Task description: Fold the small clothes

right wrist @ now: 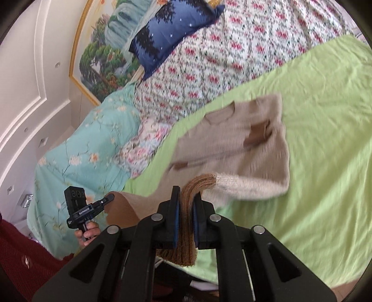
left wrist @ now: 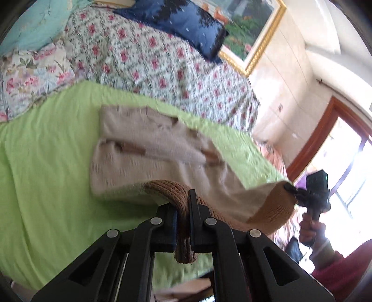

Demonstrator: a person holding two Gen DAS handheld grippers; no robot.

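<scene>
A small beige knit sweater (left wrist: 148, 148) with brown hem and cuffs lies partly on the green sheet (left wrist: 46, 167); it also shows in the right wrist view (right wrist: 232, 141). My left gripper (left wrist: 183, 209) is shut on the brown ribbed hem (left wrist: 172, 188) and holds it above the sheet. My right gripper (right wrist: 186, 206) is shut on the other end of the brown hem (right wrist: 197, 185). The lower edge hangs lifted between both grippers. The right gripper shows in the left wrist view (left wrist: 290, 187), the left one in the right wrist view (right wrist: 110, 197).
A floral quilt (left wrist: 162, 69) and a dark blue pillow (left wrist: 186, 21) lie behind the sheet. A turquoise floral blanket (right wrist: 81, 151) is at the bed's side. A framed painting (left wrist: 251, 30) hangs on the wall. A window (left wrist: 344, 162) is at the right.
</scene>
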